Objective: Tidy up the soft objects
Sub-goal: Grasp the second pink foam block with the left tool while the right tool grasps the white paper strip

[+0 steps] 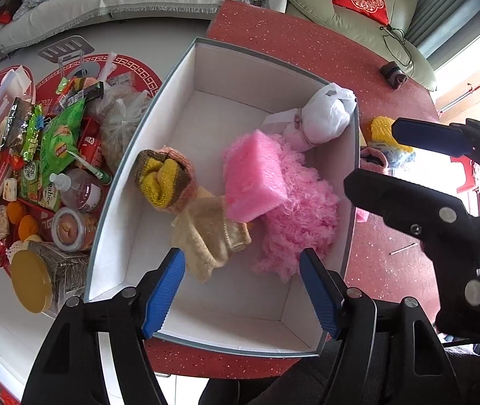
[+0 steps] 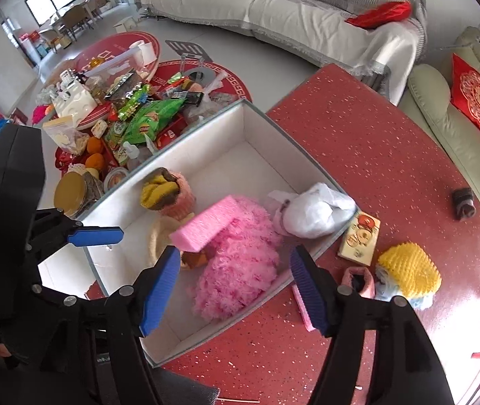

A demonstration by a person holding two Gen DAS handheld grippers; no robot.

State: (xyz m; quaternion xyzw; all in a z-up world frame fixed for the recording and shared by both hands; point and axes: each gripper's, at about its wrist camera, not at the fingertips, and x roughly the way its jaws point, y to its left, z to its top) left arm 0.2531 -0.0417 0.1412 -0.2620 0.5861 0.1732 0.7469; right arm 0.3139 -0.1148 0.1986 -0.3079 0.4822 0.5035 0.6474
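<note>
A white box [image 1: 186, 77] [image 2: 206, 135] stands on a red sparkly table. In it lie a pink foam sponge [image 1: 253, 175] [image 2: 203, 226] on top of a fluffy pink item [image 1: 300, 216] [image 2: 240, 276], a yellow-brown knit roll [image 1: 162, 179] [image 2: 162, 189], a beige knit piece [image 1: 209, 233] and a white plastic-wrapped bundle [image 1: 324, 114] [image 2: 314, 212]. My left gripper [image 1: 243, 290] is open and empty above the box's near end. My right gripper [image 2: 236, 290] is open and empty over the box's right wall; it also shows in the left wrist view [image 1: 375, 158].
On the table right of the box lie a yellow knit item [image 2: 408, 266], a pink knit piece [image 2: 358, 280], a small printed box [image 2: 358, 239] and a dark roll [image 2: 462, 202]. Left of the box is a pile of snacks and jars [image 1: 54, 168]. Sofas stand behind.
</note>
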